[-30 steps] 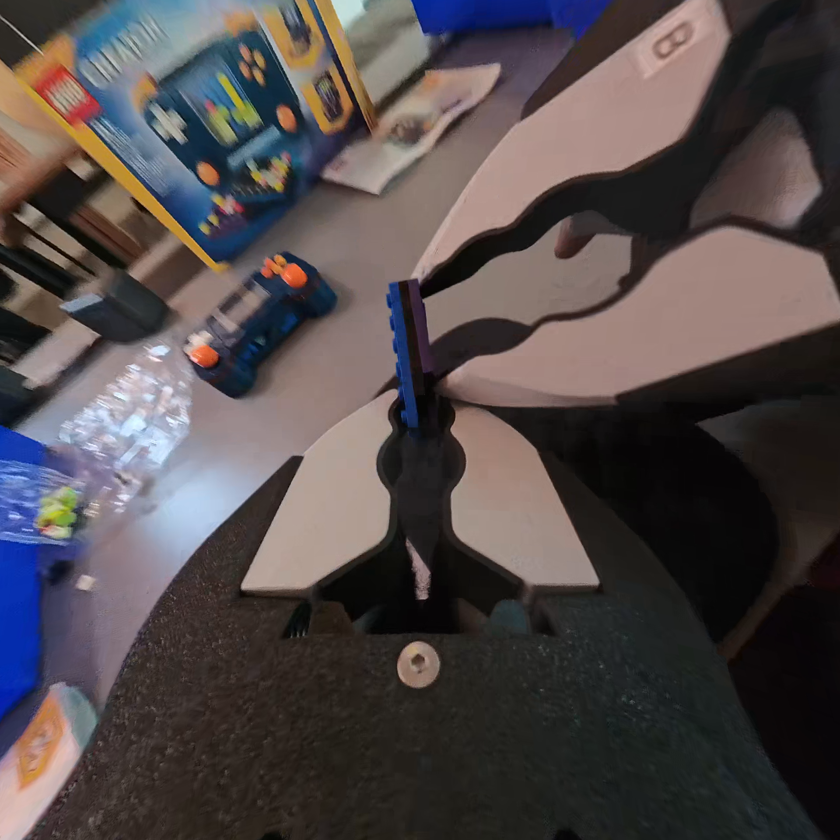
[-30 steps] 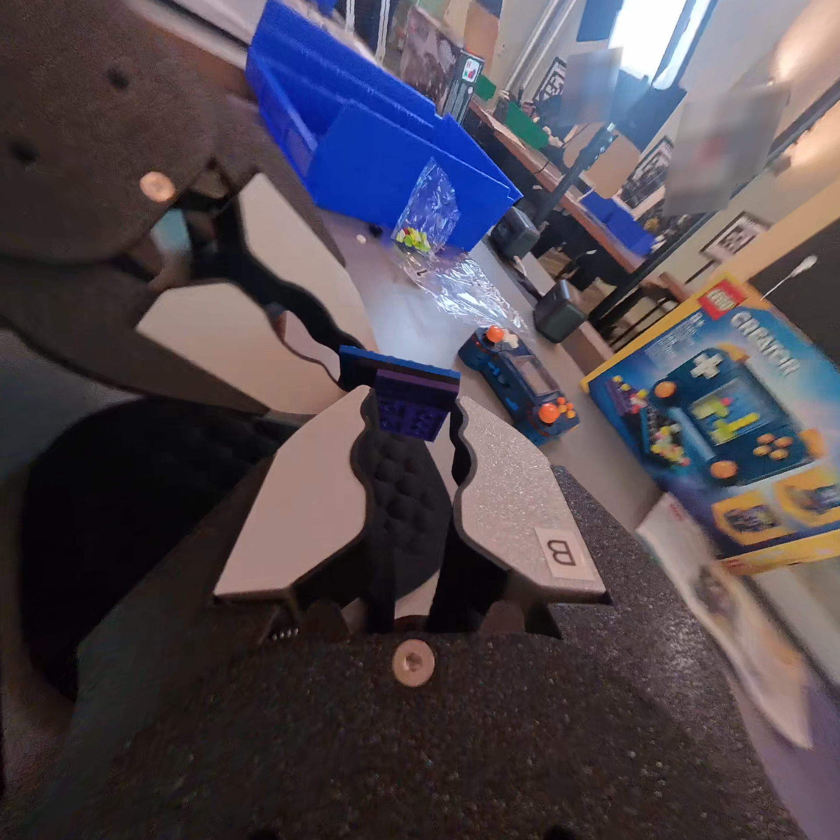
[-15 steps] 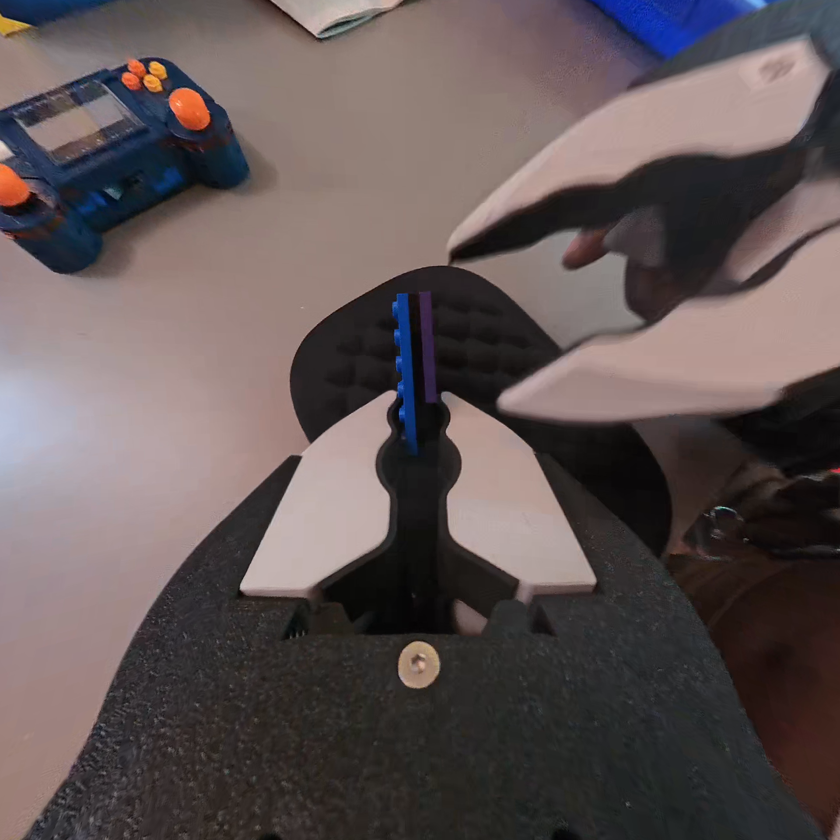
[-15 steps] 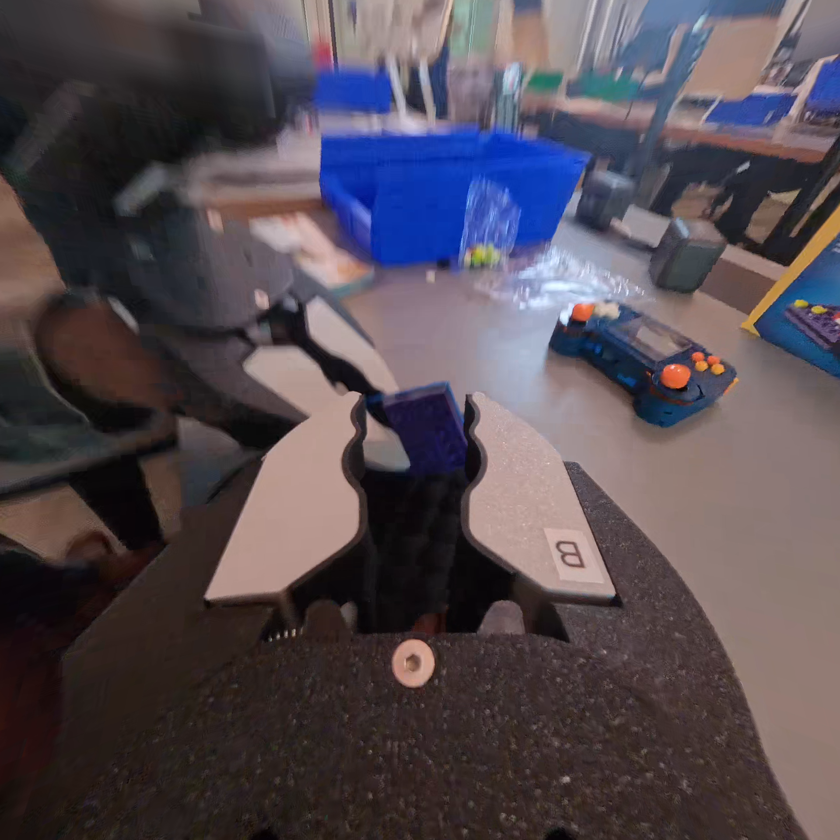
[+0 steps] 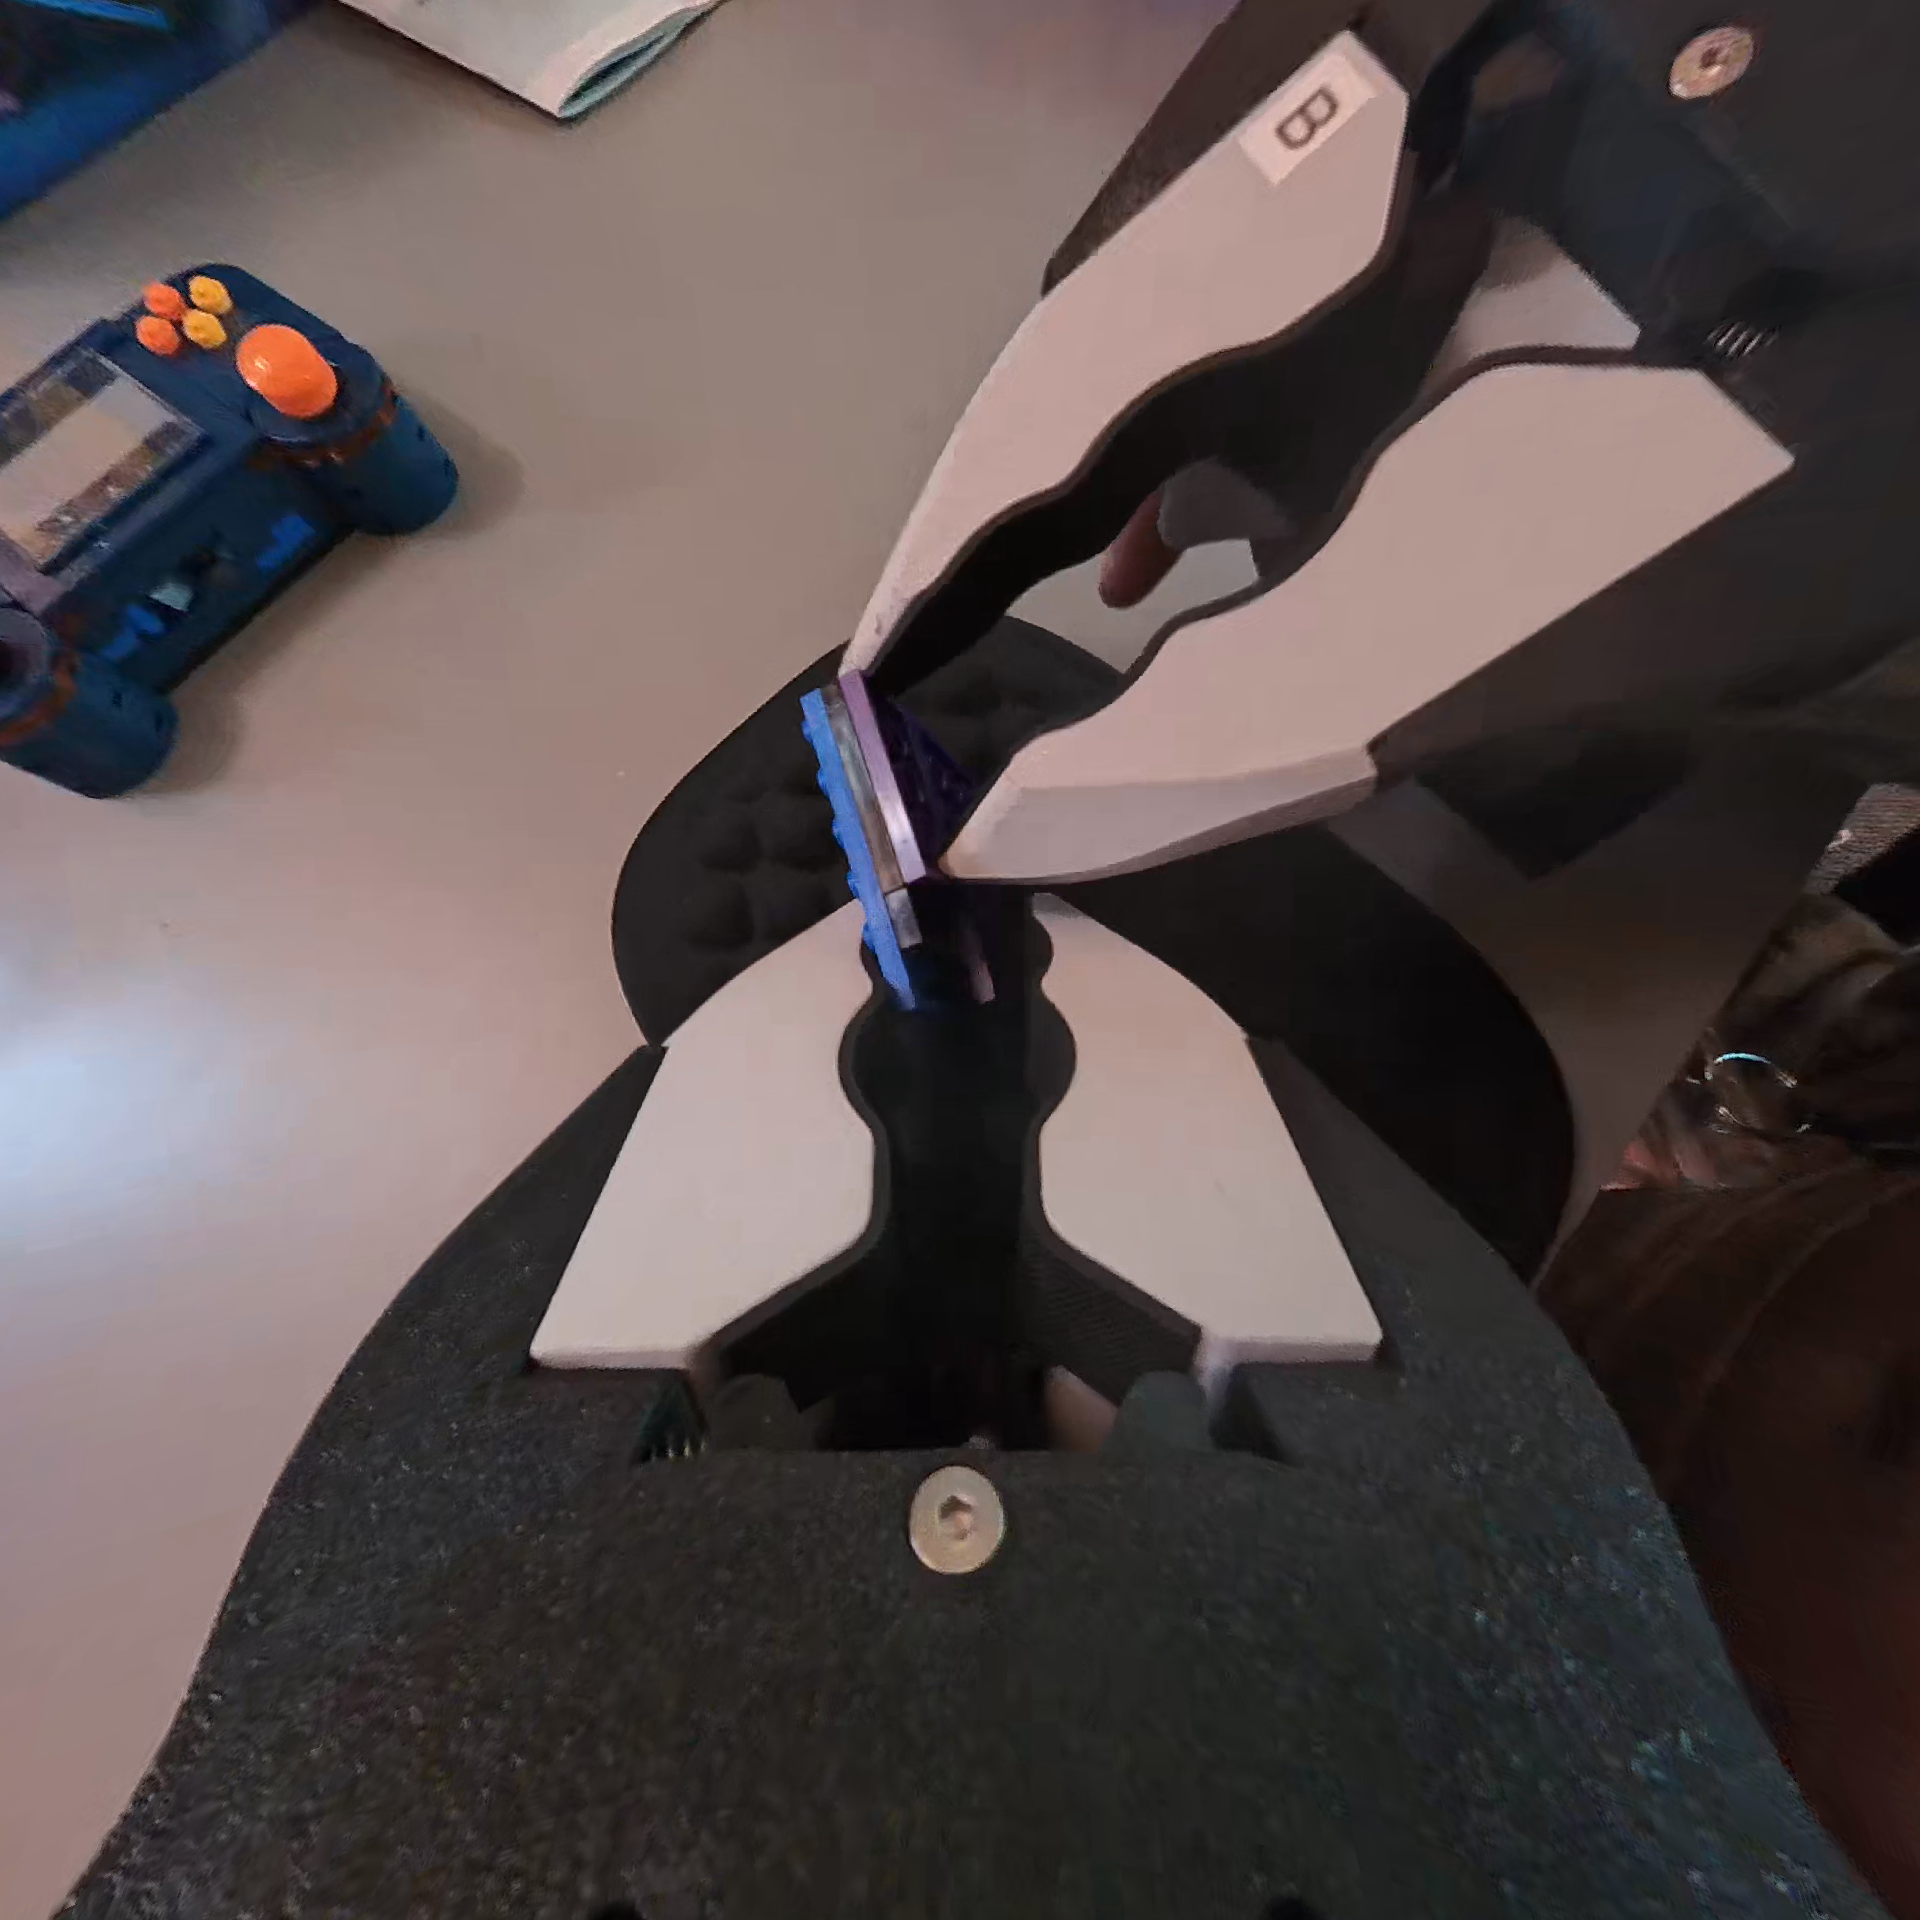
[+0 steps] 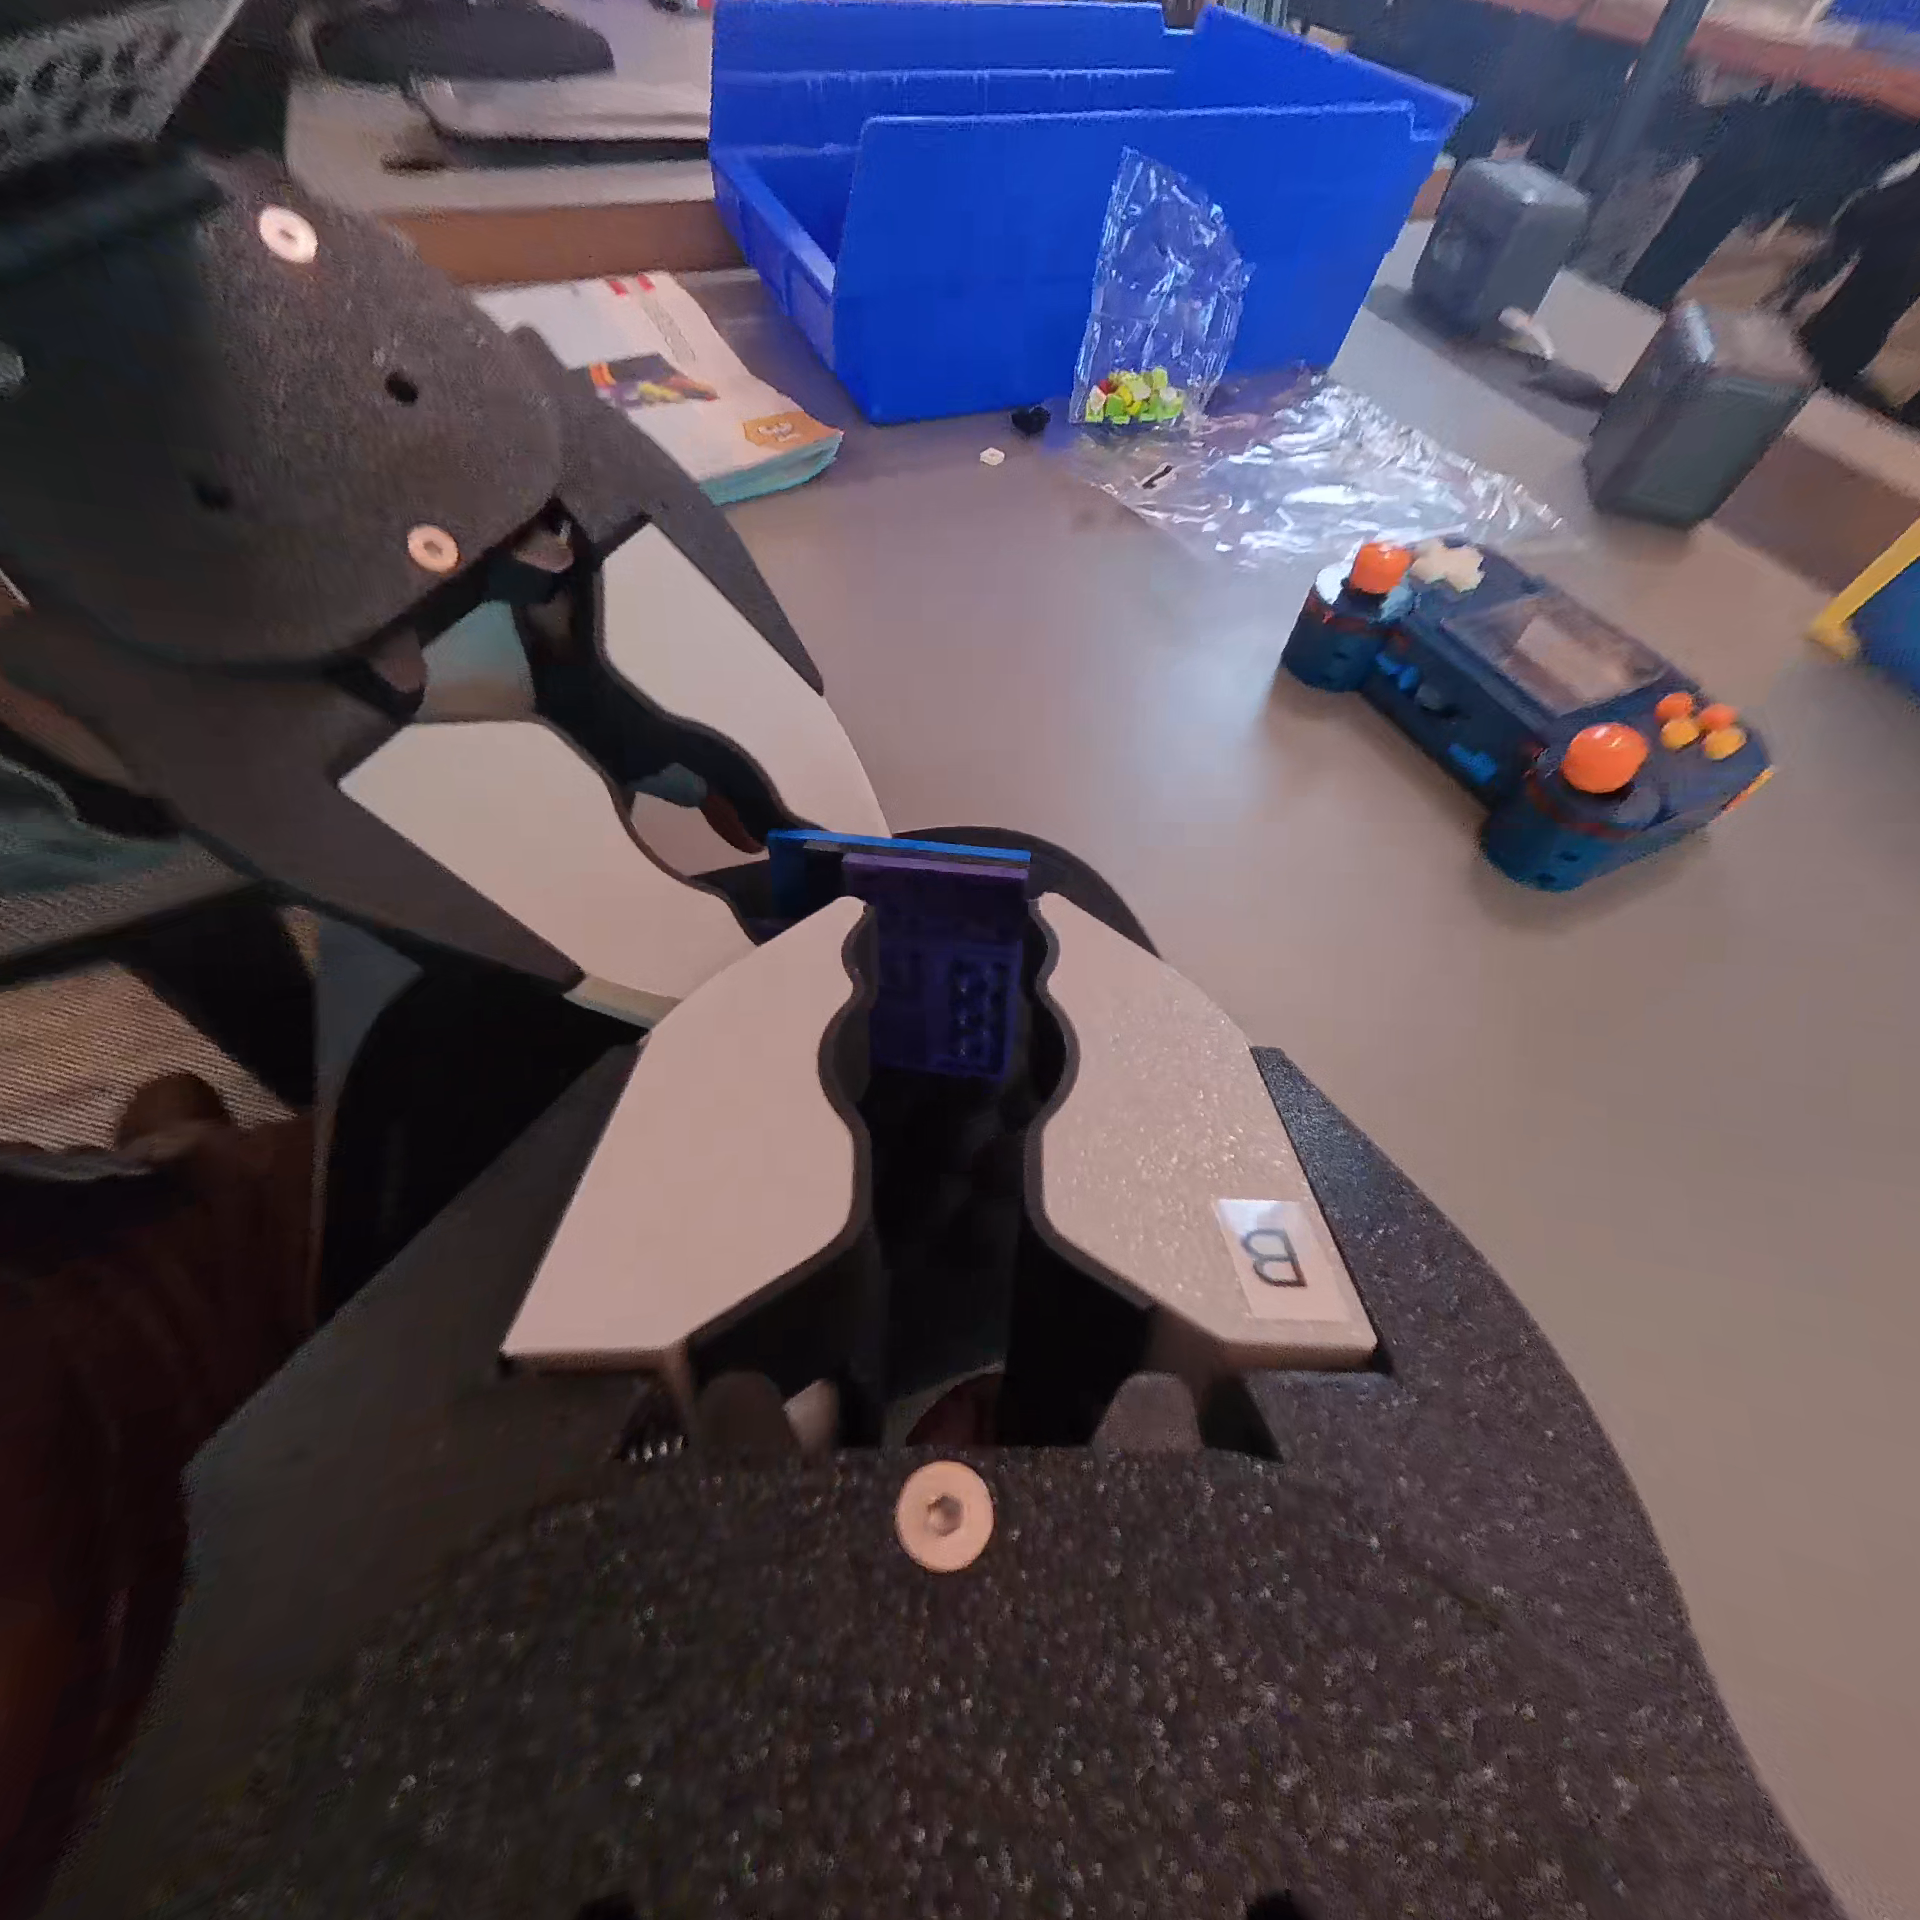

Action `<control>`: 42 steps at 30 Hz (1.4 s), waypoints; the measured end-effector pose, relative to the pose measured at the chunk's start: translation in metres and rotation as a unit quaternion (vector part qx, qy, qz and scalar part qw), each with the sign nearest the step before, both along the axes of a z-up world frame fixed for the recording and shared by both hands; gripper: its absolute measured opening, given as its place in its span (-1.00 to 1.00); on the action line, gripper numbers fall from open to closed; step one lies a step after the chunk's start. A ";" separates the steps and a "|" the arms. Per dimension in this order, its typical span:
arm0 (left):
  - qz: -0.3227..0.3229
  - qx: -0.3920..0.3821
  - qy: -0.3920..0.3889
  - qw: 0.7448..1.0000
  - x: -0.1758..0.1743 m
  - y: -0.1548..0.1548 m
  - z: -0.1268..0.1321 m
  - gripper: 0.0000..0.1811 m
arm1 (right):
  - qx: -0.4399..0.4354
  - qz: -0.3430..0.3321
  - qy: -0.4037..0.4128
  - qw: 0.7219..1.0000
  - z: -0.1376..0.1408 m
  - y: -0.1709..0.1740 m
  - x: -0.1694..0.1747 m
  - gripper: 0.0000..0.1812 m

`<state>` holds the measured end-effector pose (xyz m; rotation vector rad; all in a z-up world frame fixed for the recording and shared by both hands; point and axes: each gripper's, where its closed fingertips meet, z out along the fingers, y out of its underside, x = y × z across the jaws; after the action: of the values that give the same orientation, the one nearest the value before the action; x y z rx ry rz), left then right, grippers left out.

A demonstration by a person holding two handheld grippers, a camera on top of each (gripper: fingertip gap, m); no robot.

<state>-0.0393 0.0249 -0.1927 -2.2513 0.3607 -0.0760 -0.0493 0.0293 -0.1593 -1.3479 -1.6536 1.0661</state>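
The small stack of thin blue and purple plastic brick plates [image 5: 878, 821] is standing edge-up, both left tongs [image 5: 940, 992] and right tongs [image 6: 945, 935] pinching it from opposite ends above the grey bench [image 5: 312, 935].

blue plate [image 5: 854, 831]: flat, studded, edge-on, gripped at its lower end by left gripper [image 5: 940, 971] | purple plate [image 6: 940, 961]: pressed face to face against the blue one, pinched by right gripper [image 6: 945, 914]
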 end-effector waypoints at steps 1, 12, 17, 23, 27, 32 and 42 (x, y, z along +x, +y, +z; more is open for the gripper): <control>0.002 0.000 -0.014 1.000 0.002 0.000 0.000 -0.80 | -0.030 0.008 -0.002 1.000 0.000 -0.003 0.000 -0.65; 0.067 0.008 -0.054 0.996 -0.001 0.005 -0.001 -0.86 | 0.011 -0.039 0.011 0.999 0.000 -0.001 -0.001 -0.63; 0.083 0.008 -0.041 0.996 -0.004 0.007 -0.004 -0.86 | 0.073 -0.075 0.005 0.994 -0.001 0.003 -0.002 -0.64; 0.000 -0.021 -0.016 1.000 0.001 -0.004 -0.008 -0.70 | 0.148 -0.040 0.005 0.988 0.001 -0.002 -0.003 -0.63; -0.039 0.043 -0.110 0.992 -0.001 -0.011 0.019 -0.80 | 0.066 -0.015 0.014 0.998 0.000 0.005 -0.002 -0.64; -0.041 0.049 -0.064 0.996 -0.005 0.000 0.019 -0.86 | 0.045 0.000 0.007 0.999 -0.003 0.007 -0.004 -0.63; -0.064 0.017 -0.157 0.985 -0.017 -0.001 0.009 -0.91 | 0.204 0.085 0.013 0.975 -0.009 0.008 -0.019 -0.63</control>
<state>-0.0562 0.0243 -0.1835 -2.1365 0.3315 -0.4821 -0.0680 0.0371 -0.1680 -0.9345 -1.8697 0.7758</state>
